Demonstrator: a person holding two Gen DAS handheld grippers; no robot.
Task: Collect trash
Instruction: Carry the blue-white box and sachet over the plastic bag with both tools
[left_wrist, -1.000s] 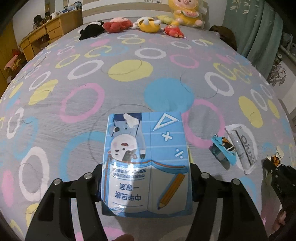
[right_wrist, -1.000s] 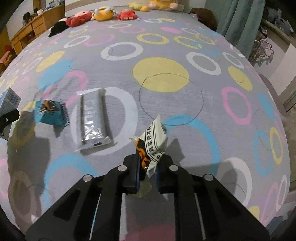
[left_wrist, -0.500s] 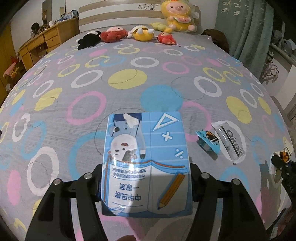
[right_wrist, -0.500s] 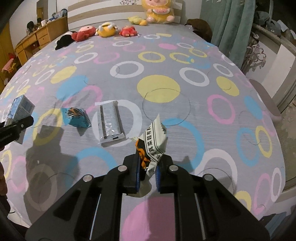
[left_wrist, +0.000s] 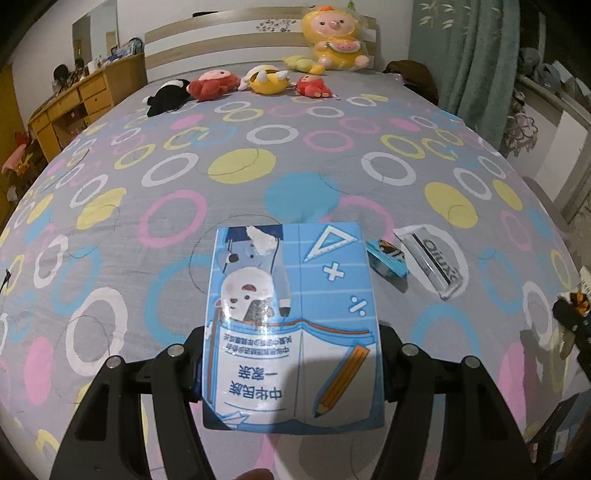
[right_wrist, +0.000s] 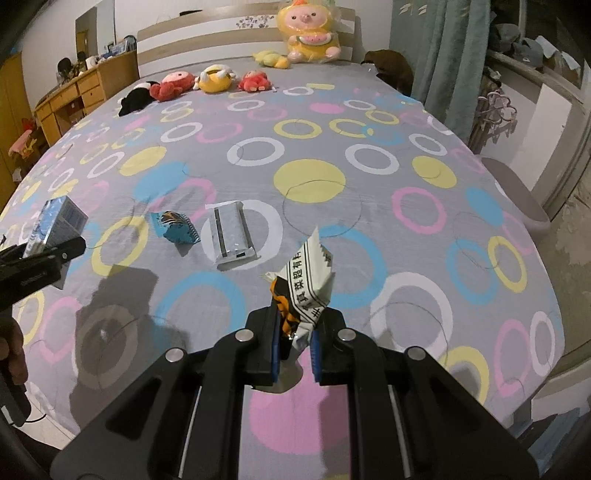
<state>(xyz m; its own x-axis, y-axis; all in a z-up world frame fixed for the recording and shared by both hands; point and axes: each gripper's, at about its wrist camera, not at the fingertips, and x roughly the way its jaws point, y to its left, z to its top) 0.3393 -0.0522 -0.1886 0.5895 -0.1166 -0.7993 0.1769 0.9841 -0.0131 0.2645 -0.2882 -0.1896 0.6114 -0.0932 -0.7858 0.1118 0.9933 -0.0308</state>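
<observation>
My left gripper (left_wrist: 291, 362) is shut on a blue carton (left_wrist: 291, 314) printed with a cartoon bear and a pencil, held above the bed. The same carton (right_wrist: 55, 225) shows at the left edge of the right wrist view. Pinched in my right gripper (right_wrist: 293, 341) is a crumpled white and orange snack wrapper (right_wrist: 306, 284), also lifted off the bed. On the bedspread lie a small blue wrapper (right_wrist: 176, 230) (left_wrist: 388, 256) and a silver foil packet (right_wrist: 231, 236) (left_wrist: 430, 258), side by side and untouched.
The bed (right_wrist: 314, 181) has a grey cover with coloured rings. Several plush toys (left_wrist: 258, 79) line the headboard end. A wooden dresser (left_wrist: 74, 107) stands at the left, green curtains (left_wrist: 476, 55) at the right. A person's hand (right_wrist: 13, 354) shows at lower left.
Both grippers have risen and pulled back from the bed with their items. The wrappers on the cover look smaller and farther away, and the headboard has come into view.
</observation>
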